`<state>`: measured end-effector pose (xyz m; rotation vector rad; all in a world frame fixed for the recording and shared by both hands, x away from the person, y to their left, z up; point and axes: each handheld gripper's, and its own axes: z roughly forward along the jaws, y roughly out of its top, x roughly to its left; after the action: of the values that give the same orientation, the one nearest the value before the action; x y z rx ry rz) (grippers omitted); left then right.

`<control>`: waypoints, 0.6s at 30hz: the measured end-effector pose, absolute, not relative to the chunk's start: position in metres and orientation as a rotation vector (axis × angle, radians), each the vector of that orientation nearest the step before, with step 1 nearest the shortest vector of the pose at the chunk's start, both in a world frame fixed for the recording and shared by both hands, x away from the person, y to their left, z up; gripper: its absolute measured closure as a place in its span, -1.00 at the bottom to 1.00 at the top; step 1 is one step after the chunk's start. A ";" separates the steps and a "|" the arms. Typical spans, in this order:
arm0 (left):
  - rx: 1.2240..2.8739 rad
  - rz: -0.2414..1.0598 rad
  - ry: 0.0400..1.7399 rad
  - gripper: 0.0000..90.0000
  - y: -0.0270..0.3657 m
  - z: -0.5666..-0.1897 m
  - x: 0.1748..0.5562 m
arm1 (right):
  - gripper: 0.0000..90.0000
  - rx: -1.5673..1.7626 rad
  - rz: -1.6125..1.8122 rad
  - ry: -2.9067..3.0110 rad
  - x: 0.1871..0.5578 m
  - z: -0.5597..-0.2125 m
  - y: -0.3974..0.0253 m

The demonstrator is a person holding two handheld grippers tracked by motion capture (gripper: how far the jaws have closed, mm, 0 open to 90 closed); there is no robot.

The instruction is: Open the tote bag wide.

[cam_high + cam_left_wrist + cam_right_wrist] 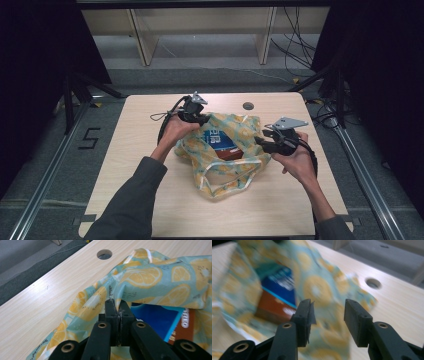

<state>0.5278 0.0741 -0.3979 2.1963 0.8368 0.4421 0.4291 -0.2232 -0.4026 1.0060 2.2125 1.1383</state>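
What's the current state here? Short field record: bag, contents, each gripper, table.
bag: lemon-print bag, crumpled, lying on the table, mouth open
contents: blue and brown box partly inside the bag, lying flat
left gripper: left gripper shut on the bag's edge at its far left side
right gripper: right gripper open, jaws apart at the bag's right edge, no fabric clamped
table: light wooden table with a round hole beyond the bag

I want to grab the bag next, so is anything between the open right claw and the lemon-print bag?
Nothing visible does. The right claw stands open right at the lemon-print bag, whose plastic lies directly past its jaws.
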 end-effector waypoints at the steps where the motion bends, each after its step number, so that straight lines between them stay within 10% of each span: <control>1: 2.198 0.444 0.849 0.95 0.074 -0.399 0.529 | 0.25 1.011 1.139 2.242 0.431 -0.402 -0.213; 9: 2.215 0.418 0.849 0.92 0.075 -0.407 0.534 | 0.03 0.958 0.989 2.319 0.463 -0.433 -0.155; 14: 2.227 0.386 0.845 0.88 0.079 -0.409 0.533 | 0.97 0.920 0.805 2.350 0.483 -0.443 -0.148; 18: 2.246 0.385 0.846 0.84 0.082 -0.418 0.533 | 1.00 1.039 0.908 2.262 0.497 -0.430 -0.170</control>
<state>0.5330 0.0819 -0.4183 2.2458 0.8460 0.3855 0.4974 -0.1696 -0.4303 1.0393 2.2624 0.9079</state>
